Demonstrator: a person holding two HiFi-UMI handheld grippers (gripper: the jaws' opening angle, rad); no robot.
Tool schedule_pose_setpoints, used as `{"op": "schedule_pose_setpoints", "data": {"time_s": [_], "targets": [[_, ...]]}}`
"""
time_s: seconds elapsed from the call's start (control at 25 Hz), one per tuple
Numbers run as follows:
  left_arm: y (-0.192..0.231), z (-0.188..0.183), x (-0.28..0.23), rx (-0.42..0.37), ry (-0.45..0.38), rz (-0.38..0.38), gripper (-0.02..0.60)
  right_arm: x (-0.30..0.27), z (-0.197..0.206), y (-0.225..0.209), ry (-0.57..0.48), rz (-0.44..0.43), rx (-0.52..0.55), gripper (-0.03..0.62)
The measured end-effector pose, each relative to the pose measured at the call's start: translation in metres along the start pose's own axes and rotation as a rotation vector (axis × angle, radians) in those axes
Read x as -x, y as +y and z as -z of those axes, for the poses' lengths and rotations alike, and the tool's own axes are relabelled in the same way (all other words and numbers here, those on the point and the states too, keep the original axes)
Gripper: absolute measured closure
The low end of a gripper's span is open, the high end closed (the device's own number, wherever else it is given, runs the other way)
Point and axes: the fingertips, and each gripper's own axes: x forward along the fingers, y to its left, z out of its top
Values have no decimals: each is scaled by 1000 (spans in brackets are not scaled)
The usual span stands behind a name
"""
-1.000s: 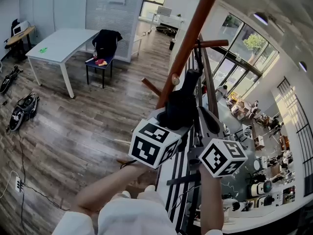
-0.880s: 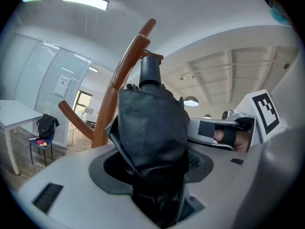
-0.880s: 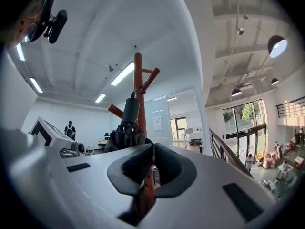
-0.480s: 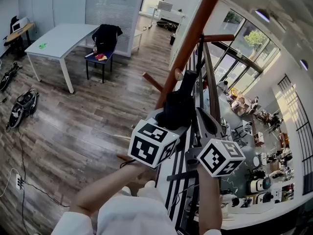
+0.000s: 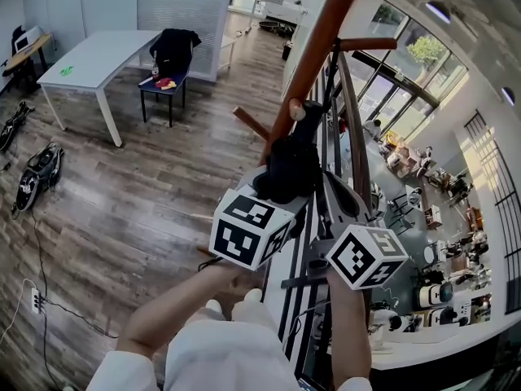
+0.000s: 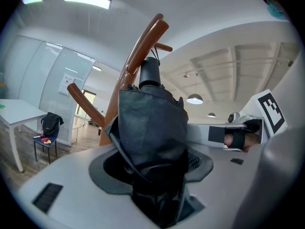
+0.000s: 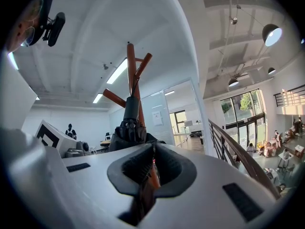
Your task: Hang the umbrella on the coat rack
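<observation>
Left tongs (image 6: 153, 168), right tongs (image 7: 151, 171) level on umbrella (image 6: 151, 120) (by rack (image 5: 322, 46))

Umbrella (image 5: 286, 160) sat between left gripper (image 5: 283, 191) jaws, just before the coat rack (image 5: 313, 63) pole and below a peg. Right gripper (image 5: 340, 206) was just right of the left one. Railing (image 5: 352, 133) ran right of the rack. Desk (image 5: 98, 59) stood far back left, chair (image 5: 151, 90) at its right end. Bags (image 5: 37, 182) lay on floor (image 5: 122, 218) at left.
</observation>
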Motion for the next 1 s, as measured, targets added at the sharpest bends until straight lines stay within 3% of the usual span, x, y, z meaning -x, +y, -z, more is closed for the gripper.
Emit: {"op": "schedule_pose_setpoints", "data": {"time_s": [0.44, 0.68, 1.0], "targets": [[8, 4, -16, -45, -70, -15, 311, 2, 9, -9, 3, 8, -15, 553], [4, 15, -14, -107, -83, -12, 301, 5, 23, -14, 13, 11, -29, 553], [6, 12, 5, -80, -146, -48, 287, 5, 39, -27, 38, 20, -83, 553]]}}
